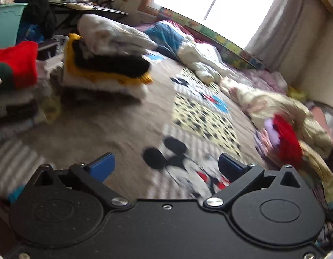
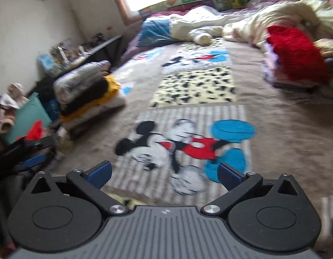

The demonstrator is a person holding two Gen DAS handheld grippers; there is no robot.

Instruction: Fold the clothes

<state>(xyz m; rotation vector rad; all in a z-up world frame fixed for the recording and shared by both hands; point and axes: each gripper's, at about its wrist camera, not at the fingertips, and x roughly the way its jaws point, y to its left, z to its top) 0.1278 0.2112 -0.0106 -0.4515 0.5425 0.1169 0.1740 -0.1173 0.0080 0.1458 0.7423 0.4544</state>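
Both views look over a bed covered by a brown cartoon-mouse blanket [image 2: 263,116]. My left gripper [image 1: 166,166] hangs open above the blanket [image 1: 91,129] with nothing between its blue pads. My right gripper [image 2: 164,174] is open too, over the mouse print, and holds nothing. A stack of folded clothes [image 1: 106,69] with a yellow knit, a black piece and a white bundle on top sits at the bed's left edge; the right wrist view shows the stack [image 2: 88,92] too. A red knit garment [image 2: 296,54] lies on a loose pile at the right, and the same red garment [image 1: 287,138] shows in the left wrist view.
A second stack topped by a red piece [image 1: 17,64] stands at far left. A teal bin [image 1: 7,23] and a cluttered desk [image 1: 91,8] sit beyond the bed's left edge. Crumpled cream bedding [image 2: 285,19] and a white jacket [image 2: 198,28] lie near the window. The left gripper's body [image 2: 26,153] shows at left.
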